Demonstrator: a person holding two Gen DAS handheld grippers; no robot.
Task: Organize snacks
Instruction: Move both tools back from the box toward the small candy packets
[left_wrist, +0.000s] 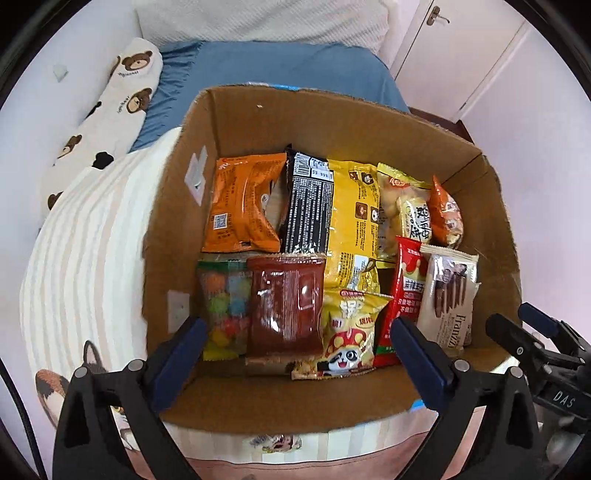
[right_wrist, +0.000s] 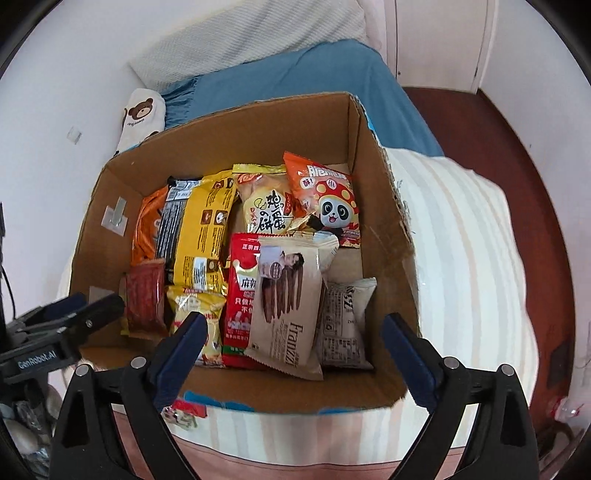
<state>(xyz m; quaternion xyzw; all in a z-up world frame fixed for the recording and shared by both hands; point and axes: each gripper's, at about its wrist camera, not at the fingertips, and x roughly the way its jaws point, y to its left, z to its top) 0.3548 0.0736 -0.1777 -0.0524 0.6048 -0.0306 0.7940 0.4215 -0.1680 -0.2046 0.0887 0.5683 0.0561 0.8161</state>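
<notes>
An open cardboard box (left_wrist: 177, 206) (right_wrist: 384, 236) stands on the bed, packed with several snack bags. In the left wrist view I see an orange bag (left_wrist: 243, 203), a black bag (left_wrist: 308, 206), a long yellow bag (left_wrist: 354, 221), a dark red bag (left_wrist: 284, 306) and a candy bag (left_wrist: 223, 306). The beige Franzzi wafer pack (right_wrist: 288, 306) (left_wrist: 448, 295) lies on top at the front right, beside a red pack (right_wrist: 240, 295). My left gripper (left_wrist: 295, 336) is open and empty above the box's near wall. My right gripper (right_wrist: 293, 332) is open and empty above the Franzzi pack.
The box rests on a striped blanket (left_wrist: 81, 251) (right_wrist: 469, 251) over a blue sheet (left_wrist: 280, 62). A bear-print pillow (left_wrist: 110, 107) lies to the left by the wall. A few snack bits (right_wrist: 183, 411) lie on the blanket in front of the box.
</notes>
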